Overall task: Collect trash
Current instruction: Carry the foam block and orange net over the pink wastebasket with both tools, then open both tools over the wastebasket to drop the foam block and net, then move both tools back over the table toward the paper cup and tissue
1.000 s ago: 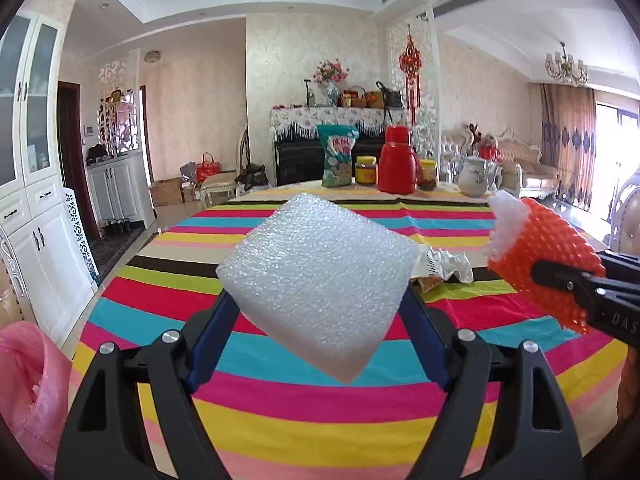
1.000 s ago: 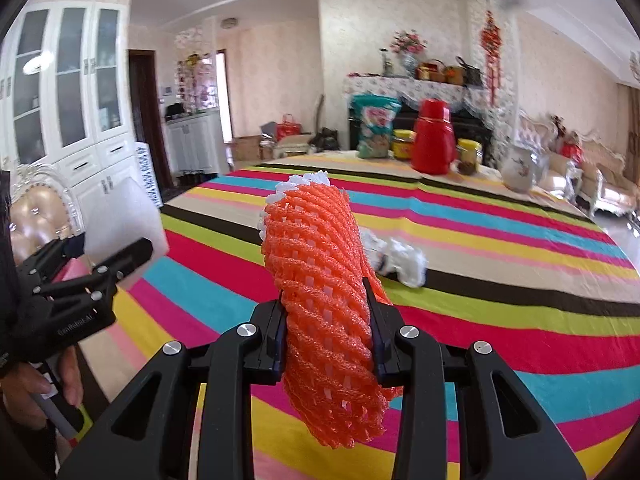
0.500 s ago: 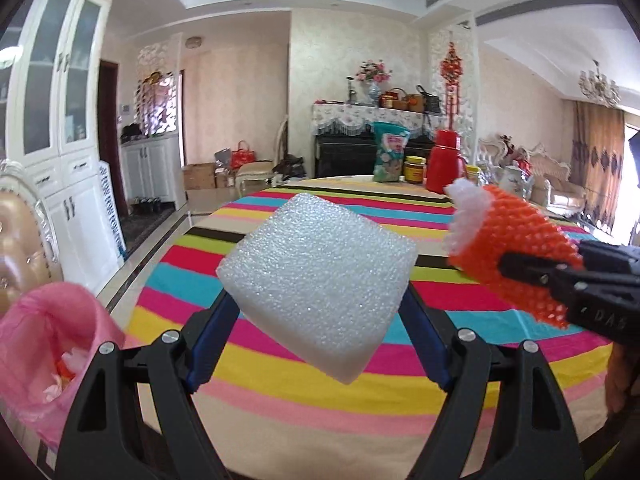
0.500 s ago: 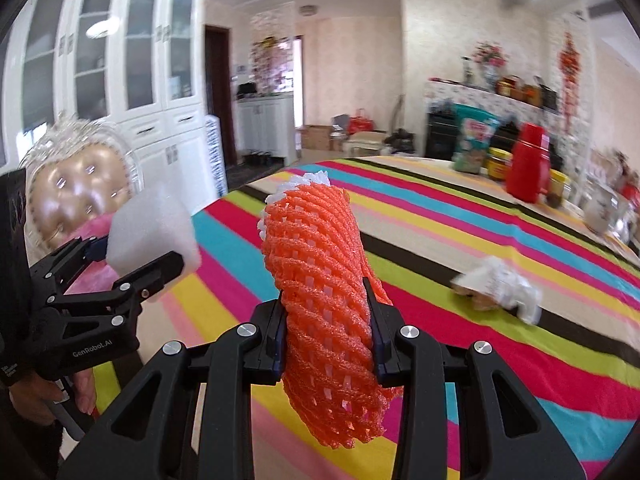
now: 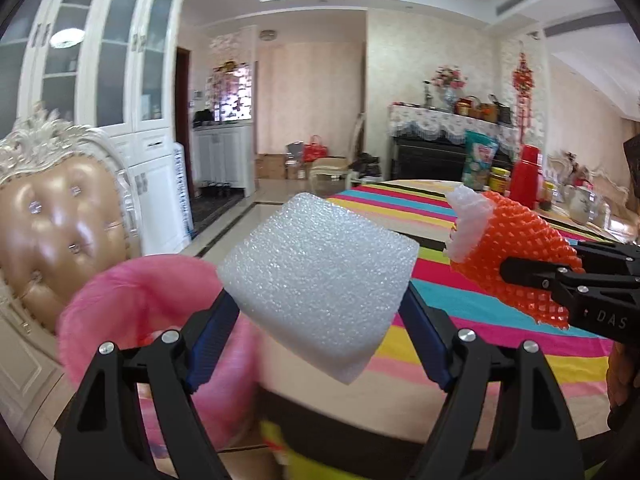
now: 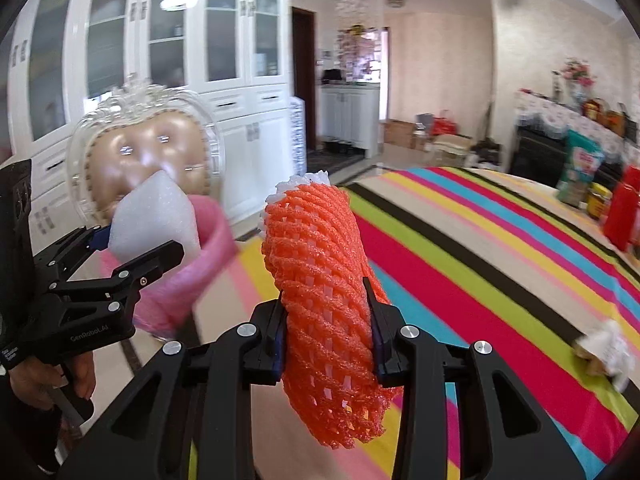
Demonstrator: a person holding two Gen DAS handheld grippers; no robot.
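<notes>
The left gripper point(image 5: 316, 312) is clamped on a white foam block point(image 5: 320, 280), its blue-padded fingers point(image 5: 210, 344) pressing the block's two sides so that it sits tilted, one corner pointing down between them. Just behind the block, at about eight o'clock from it in the left wrist view, gapes the blurred mouth of a pink trash bag point(image 5: 132, 300), with a tufted gold-and-white chair point(image 5: 52, 220) beyond at nine o'clock. The right gripper point(image 6: 326, 324) is closed tight on an orange foam fruit net point(image 6: 324, 292), which stands nearly upright between the black fingers with a bit of white foam point(image 6: 304, 182) poking out at its twelve o'clock end. From the right wrist camera the left gripper and its block show at nine o'clock, in front of the pink bag. The striped tablecloth point(image 6: 480, 260) spreads away to three o'clock, with a crumpled white wrapper point(image 6: 604, 350) lying on it near the right edge and a red thermos point(image 6: 622, 216) farther back.
</notes>
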